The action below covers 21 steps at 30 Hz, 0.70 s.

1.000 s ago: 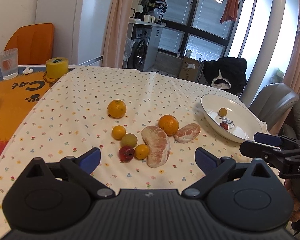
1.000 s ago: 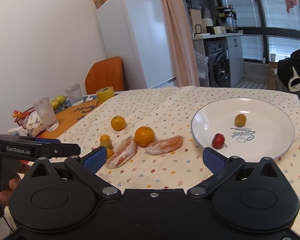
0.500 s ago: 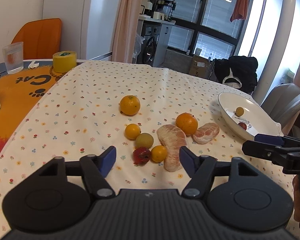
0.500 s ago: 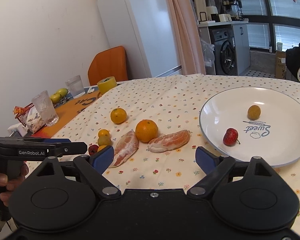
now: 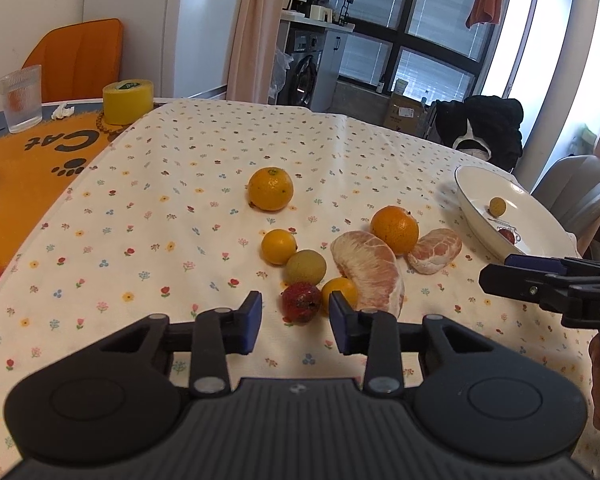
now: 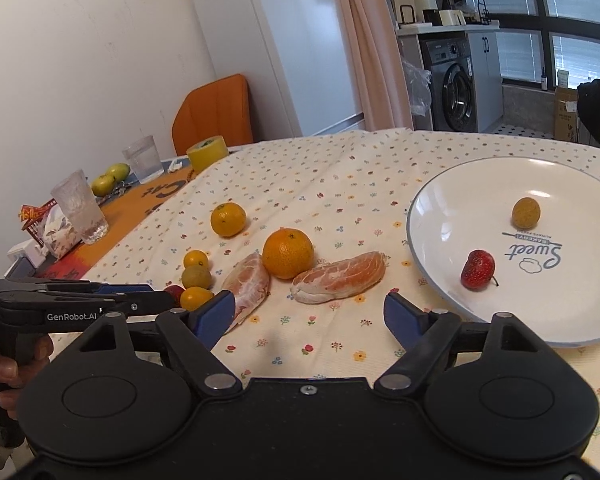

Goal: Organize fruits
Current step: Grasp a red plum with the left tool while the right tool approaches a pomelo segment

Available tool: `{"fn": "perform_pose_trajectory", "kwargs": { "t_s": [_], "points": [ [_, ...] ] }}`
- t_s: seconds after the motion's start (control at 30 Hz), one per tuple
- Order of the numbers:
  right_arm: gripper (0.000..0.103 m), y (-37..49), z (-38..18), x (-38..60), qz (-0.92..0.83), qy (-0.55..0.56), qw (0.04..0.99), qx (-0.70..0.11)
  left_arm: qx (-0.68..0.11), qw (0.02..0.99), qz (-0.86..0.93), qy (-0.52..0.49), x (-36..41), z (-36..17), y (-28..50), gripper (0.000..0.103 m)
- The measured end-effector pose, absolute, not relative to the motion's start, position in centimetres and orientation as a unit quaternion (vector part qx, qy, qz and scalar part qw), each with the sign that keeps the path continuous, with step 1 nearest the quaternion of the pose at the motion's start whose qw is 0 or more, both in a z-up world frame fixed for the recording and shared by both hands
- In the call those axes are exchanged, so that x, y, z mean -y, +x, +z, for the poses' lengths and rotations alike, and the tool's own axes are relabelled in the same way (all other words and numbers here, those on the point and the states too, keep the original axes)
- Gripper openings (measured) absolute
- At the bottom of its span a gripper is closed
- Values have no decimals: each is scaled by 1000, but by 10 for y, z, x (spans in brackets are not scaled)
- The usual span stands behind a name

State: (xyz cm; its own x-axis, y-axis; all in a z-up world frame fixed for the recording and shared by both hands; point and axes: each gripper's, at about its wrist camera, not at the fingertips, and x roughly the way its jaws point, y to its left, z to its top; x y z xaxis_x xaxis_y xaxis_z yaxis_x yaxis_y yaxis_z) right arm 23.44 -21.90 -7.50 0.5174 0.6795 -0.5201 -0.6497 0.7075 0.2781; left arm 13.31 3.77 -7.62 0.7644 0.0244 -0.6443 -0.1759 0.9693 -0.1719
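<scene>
- Red strawberry [image 5: 301, 303] on the table [image 5: 180, 200] now lies just ahead of the left hand-held gripper [image 5: 295, 322], whose jaws have narrowed, empty.
- Right hand-held gripper [image 6: 309, 314] wide, empty; plate [image 6: 432, 280] awaits.

A floral cloth [image 5: 204, 184] covers the tabletop. At ten o'clock in the left wrist view an orange mat [image 5: 24, 168] lies beside it, carrying a yellow tape roll [image 5: 127, 101] and a ribbed glass [image 5: 20, 98]. Behind them stands an orange chair [image 5: 80, 58]. A washing machine [image 5: 306, 80] sits at twelve o'clock, a grey chair [image 5: 576, 188] at three. In the right wrist view, a second glass [image 6: 80, 208] stands at nine o'clock on the mat.
</scene>
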Motion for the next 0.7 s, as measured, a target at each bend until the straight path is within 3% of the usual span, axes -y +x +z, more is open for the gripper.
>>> {"fn": "perform_pose_trajectory", "kwargs": {
  "t_s": [0.37, 0.7],
  "points": [
    [69, 250, -83, 196, 371, -17, 873, -316, -347, 929, 57, -115, -47, -84, 150, 29],
    [70, 257, -86, 176, 348, -79, 882, -309, -343, 930, 49, -123, -51, -84, 152, 22]
  ]
}}
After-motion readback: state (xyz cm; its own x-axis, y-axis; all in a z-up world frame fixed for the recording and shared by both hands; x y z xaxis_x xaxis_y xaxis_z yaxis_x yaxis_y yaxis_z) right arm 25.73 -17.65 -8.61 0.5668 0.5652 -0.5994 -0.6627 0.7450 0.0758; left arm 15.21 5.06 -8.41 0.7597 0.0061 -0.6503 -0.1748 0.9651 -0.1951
